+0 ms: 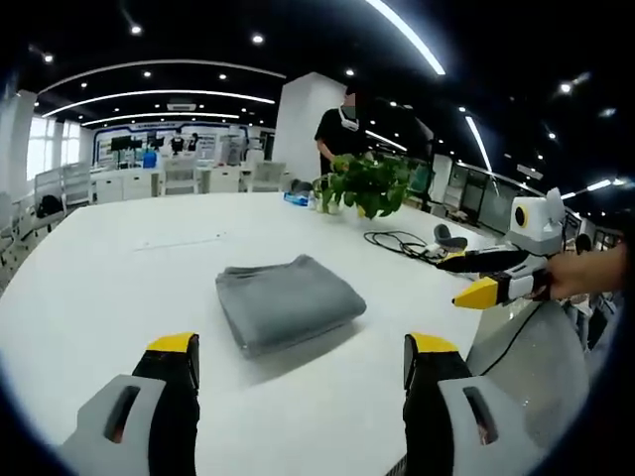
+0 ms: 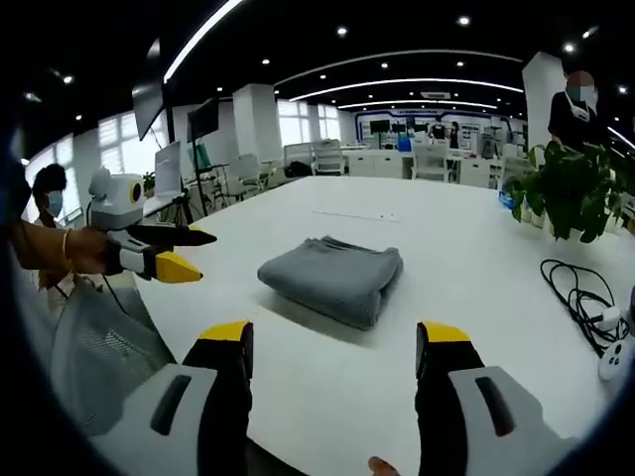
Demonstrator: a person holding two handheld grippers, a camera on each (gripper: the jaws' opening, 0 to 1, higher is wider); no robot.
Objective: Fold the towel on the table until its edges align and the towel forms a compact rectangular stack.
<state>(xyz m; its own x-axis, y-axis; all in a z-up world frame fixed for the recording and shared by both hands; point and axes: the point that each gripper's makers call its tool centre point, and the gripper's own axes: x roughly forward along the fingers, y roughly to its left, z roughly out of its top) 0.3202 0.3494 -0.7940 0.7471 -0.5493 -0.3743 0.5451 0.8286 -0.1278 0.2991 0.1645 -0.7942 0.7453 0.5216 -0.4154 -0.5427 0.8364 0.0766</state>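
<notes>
In the left gripper view, the left tongs [image 1: 300,362] stand released, jaws wide apart and empty, low over the white counter [image 1: 119,288]. Just ahead lies the grey towel [image 1: 288,300] — folded into a compact, thick stack, well apart from both jaws. The right tongs [image 1: 466,283] come in from the right, held in a hand [image 1: 585,273], off the towel. A potted plant [image 1: 365,183] and a black cable [image 1: 402,243] sit farther back.

In the right gripper view, the right tongs [image 2: 335,362] are likewise released and empty — the towel [image 2: 332,276] rests on the counter [image 2: 476,248] beyond them. The left tongs [image 2: 174,253] show at the left, jaws parted.
</notes>
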